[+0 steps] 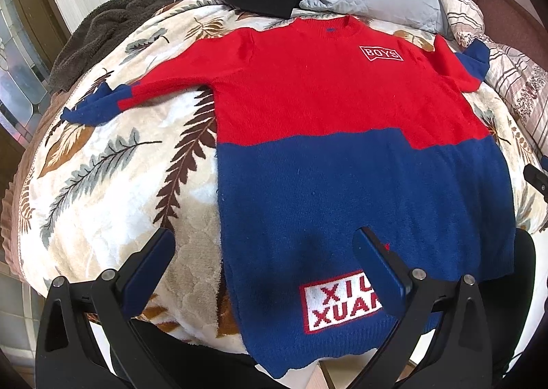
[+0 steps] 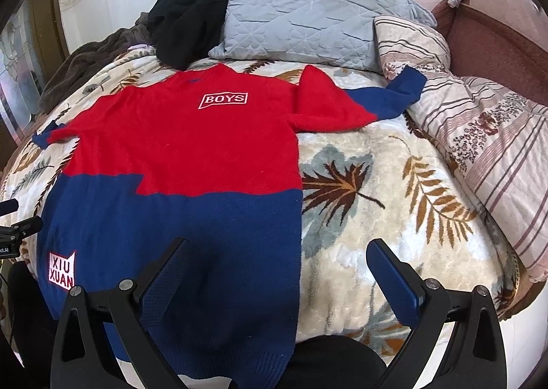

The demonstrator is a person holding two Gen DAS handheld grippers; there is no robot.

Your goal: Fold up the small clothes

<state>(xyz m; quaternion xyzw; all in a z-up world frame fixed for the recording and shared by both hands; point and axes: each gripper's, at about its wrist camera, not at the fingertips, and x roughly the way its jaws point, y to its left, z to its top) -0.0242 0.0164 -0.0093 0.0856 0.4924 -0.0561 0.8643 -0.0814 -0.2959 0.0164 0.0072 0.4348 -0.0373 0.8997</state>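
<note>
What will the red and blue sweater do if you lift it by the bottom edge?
The sweater looks like soft fuzzy knit lying flat, so it would probably droop and fold rather than stay stiff. The plush leaf blanket under it may grip it, so pushing would likely bunch it up.

The sweater [image 1: 342, 135] is knitted in fuzzy matt yarn; the leaf-print blanket [image 1: 113, 183] is seen as plush fleece, the grey pillow [image 2: 301, 8] as quilted, perhaps cotton.
</note>
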